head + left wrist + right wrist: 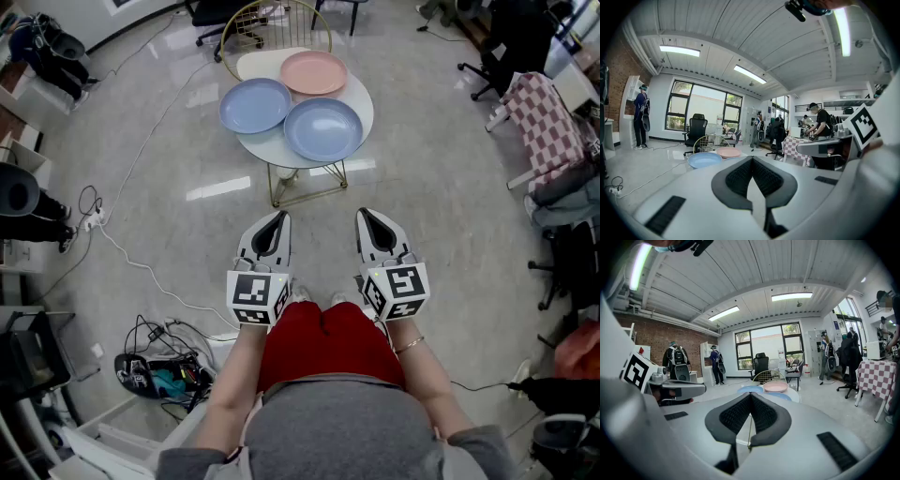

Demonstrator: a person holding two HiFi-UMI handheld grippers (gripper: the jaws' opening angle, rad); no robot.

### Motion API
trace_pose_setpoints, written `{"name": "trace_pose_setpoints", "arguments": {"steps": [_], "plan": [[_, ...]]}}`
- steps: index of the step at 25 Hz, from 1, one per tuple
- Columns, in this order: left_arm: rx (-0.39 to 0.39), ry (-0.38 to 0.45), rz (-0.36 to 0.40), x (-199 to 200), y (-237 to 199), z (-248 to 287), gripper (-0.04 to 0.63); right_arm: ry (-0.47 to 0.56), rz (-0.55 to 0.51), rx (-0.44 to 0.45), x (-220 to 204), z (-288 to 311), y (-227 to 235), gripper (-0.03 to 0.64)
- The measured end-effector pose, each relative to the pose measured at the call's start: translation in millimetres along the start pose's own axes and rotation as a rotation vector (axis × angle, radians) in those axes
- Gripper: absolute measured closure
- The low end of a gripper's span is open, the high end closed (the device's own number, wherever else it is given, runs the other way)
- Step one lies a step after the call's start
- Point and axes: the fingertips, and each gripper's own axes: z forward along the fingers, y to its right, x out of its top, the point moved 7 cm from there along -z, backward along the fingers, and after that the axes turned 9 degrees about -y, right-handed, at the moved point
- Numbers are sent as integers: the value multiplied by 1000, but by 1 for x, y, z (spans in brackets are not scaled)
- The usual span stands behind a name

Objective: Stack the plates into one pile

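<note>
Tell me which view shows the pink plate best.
Head view: the pink plate is seen whole from above, on the table beyond two blue plates. The left gripper view shows the plate small and nearly edge-on; the right gripper view shows the plate likewise.

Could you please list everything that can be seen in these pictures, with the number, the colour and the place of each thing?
blue plates: 2, blue, left and front of the table top
pink plate: 1, pink, back of the table top, not piled on the others
table: 1, white top, gold wire legs, ahead of the person
wire chair: 1, gold, behind the table
office chairs: at least 2, black, far side of the room
checked cloth: 1, red and white, right
cables: several, black and white, floor at left
other people: several, far back
left gripper: 1, grey, shut, empty
right gripper: 1, grey, shut, empty
person: 1, red and grey clothes, bottom centre
</note>
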Motion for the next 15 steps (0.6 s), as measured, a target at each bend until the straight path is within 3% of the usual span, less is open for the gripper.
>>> {"name": "trace_pose_setpoints", "arguments": {"steps": [15], "plan": [[72,13,7,19,36,9,581,47,-8,37,7,-24,46,588]]}}
